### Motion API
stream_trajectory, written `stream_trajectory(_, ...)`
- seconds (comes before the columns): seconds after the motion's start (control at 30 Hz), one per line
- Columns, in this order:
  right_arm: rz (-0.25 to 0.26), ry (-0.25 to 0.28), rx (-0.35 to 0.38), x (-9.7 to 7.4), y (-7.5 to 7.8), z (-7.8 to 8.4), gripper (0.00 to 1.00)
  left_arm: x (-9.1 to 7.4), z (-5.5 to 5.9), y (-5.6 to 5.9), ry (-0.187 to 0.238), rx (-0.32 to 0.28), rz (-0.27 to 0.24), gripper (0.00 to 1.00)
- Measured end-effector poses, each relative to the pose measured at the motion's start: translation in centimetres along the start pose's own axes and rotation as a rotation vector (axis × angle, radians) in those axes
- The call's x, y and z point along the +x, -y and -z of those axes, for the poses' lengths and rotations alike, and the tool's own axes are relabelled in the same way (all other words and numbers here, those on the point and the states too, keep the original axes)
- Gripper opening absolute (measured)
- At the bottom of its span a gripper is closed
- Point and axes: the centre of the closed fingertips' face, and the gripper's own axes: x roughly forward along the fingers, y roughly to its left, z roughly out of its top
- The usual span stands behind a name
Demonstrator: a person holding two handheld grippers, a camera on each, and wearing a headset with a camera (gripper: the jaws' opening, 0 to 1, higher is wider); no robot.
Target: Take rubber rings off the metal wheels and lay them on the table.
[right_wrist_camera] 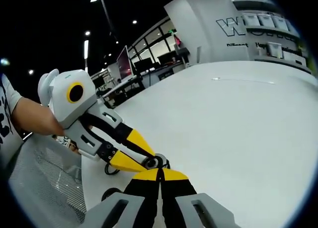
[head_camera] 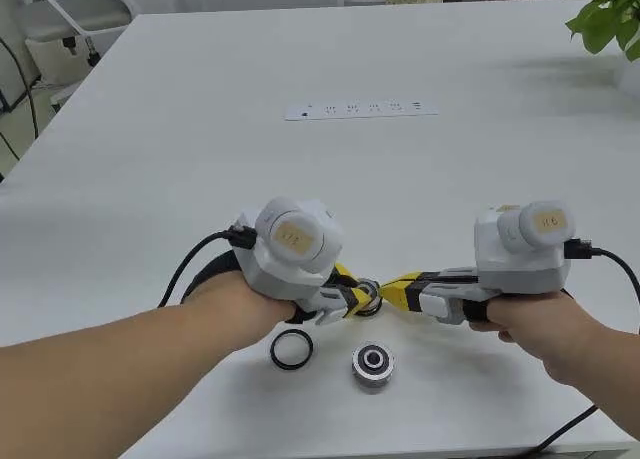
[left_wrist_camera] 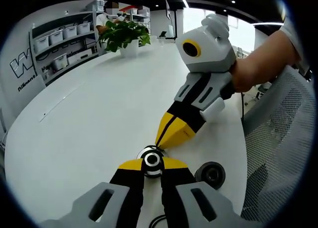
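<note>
White and wide, the desk (head_camera: 200,129) is almost bare toward its far edge. Only a power strip (head_camera: 360,109) lies flat past the middle and a plant (head_camera: 605,14) stands at the far right corner, so much free surface stays beyond the grippers and to both sides. All the work sits close to the near edge, where little room is left. The left gripper (head_camera: 362,299) is closed on a small metal wheel (head_camera: 369,298), and in the left gripper view its yellow tips sit on both sides of this wheel (left_wrist_camera: 151,161). The right gripper (head_camera: 390,291) comes from the opposite side with its jaws pressed together, the point touching the rim of the held wheel. Whether a bit of rubber is caught between them I cannot tell, because the tips are small and cover one another. From the head view the held wheel is mostly hidden by both tips. One loose rubber ring (head_camera: 291,349) lies flat on the desk, just nearer the edge than the left gripper. In the left gripper view it is cut off at the bottom (left_wrist_camera: 158,220). A second wheel (head_camera: 372,364) lies beside it, not touching, and whether it carries a ring is hard to make out.
</note>
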Motion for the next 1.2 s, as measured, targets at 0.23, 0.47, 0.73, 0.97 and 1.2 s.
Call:
stream_trajectory(0.23, -0.008, 0.003, 0.001, 0.1, -0.5, -0.1, 0.0, 0.0, 0.0, 0.0, 0.0, 0.003, -0.004, 0.06)
stream_trajectory(0.47, -0.04, 0.011, -0.032, 0.5, -1.7, -0.7, 0.0, 0.1, -0.1, -0.1, 0.001, 0.006, -0.004, 0.06)
stream_trajectory(0.73, -0.05, 0.028, -0.056, 0.3, -1.7, -0.7, 0.0, 0.1, -0.2, -0.1, 0.004, 0.0, -0.001, 0.07)
stream_trajectory(0.97, -0.039, 0.025, -0.052, 0.3, -1.4, -0.8, 0.0, 0.1, -0.2, -0.1, 0.012, -0.007, 0.005, 0.07)
stream_trajectory(1.2, -0.034, 0.028, -0.039, 0.2, -1.1, -1.0, 0.0, 0.1, -0.2, 0.0, 0.01, -0.003, 0.005, 0.08)
